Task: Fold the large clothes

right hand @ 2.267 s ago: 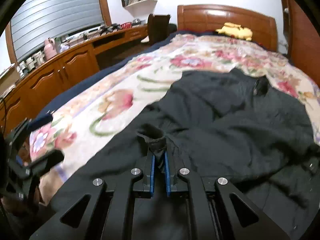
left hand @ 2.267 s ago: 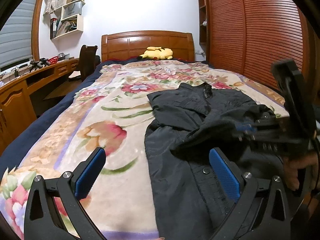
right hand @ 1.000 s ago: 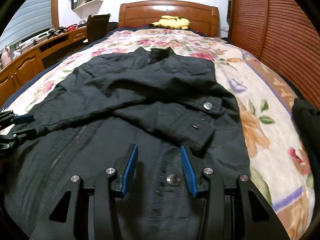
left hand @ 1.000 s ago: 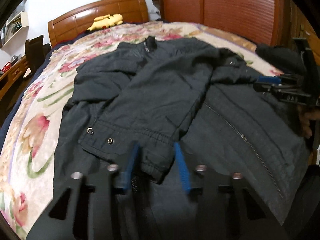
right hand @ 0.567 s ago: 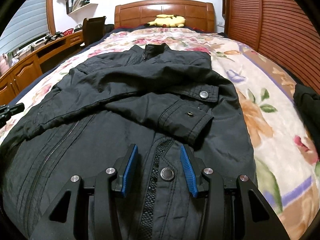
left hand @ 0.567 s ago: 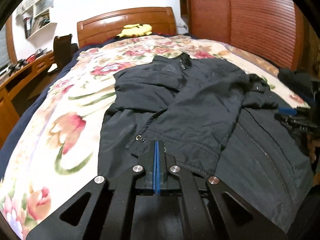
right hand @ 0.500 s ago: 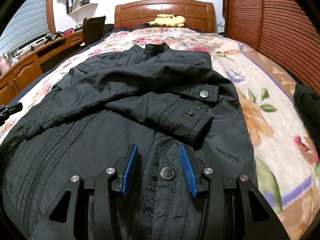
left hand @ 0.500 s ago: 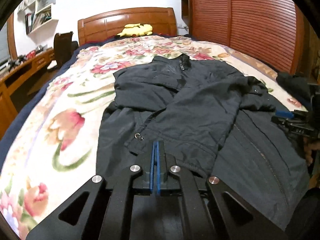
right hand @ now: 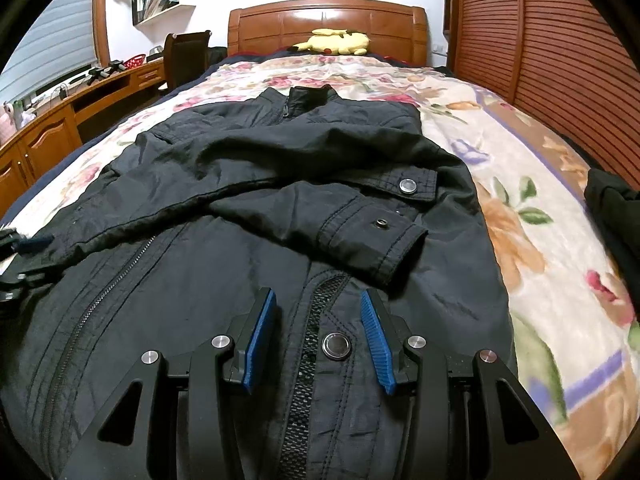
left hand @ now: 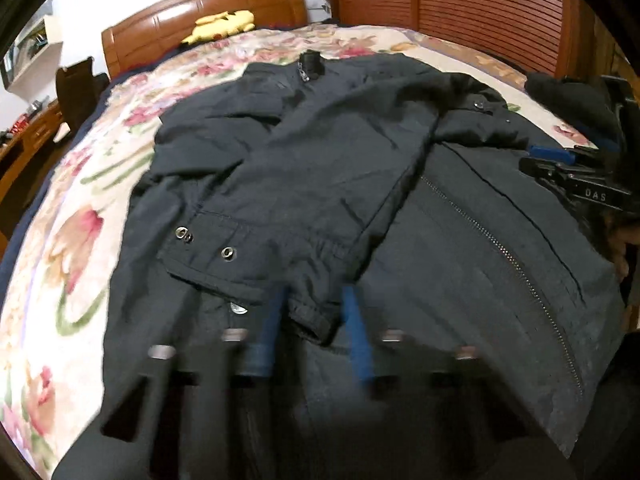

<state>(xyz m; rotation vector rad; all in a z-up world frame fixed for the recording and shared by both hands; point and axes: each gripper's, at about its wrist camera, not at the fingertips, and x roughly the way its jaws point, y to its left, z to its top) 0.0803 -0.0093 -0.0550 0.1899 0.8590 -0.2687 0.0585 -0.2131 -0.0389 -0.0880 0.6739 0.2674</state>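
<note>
— Two tools over one black jacket (right hand: 224, 168). Where exactly is it lying?

— Flat on the flowered bed (right hand: 520, 240), collar towards the headboard (right hand: 326, 20), both sleeves folded in across the chest. A yellow plush toy (right hand: 332, 44) sits by the headboard, well away from it.

— Any bins or baskets about?

— Just a red basket (right hand: 134, 61) on the table along the wall; too small to tell what is in it. The wall shelf (right hand: 160, 0) above holds what look like books and papers. Another dark garment (right hand: 612, 208) lies at the bed's right edge, apart from the jacket.

— What is the left tool (left hand: 314, 296) doing?

— Its picture is smeared, but the blue pads (left hand: 356, 320) stand apart with the corner of the nearer sleeve's cuff (left hand: 224, 256) between them. Half a second back those pads were pressed together with nothing in them; the jaws have just been opening. I can't see them pressing on the cloth, so I'd say it has hold of nothing.

— And that view itself?

— It sits closer over the cuff than before, with the jacket filling more of it.

— The right tool (right hand: 317, 294)?

— Same as a second ago: about half open, hovering above the jacket's front placket with a metal snap (right hand: 336, 346) showing between its pads, gripping nothing. The other sleeve's cuff (right hand: 380, 236) lies just beyond its tips, exactly where it lay before.
</note>
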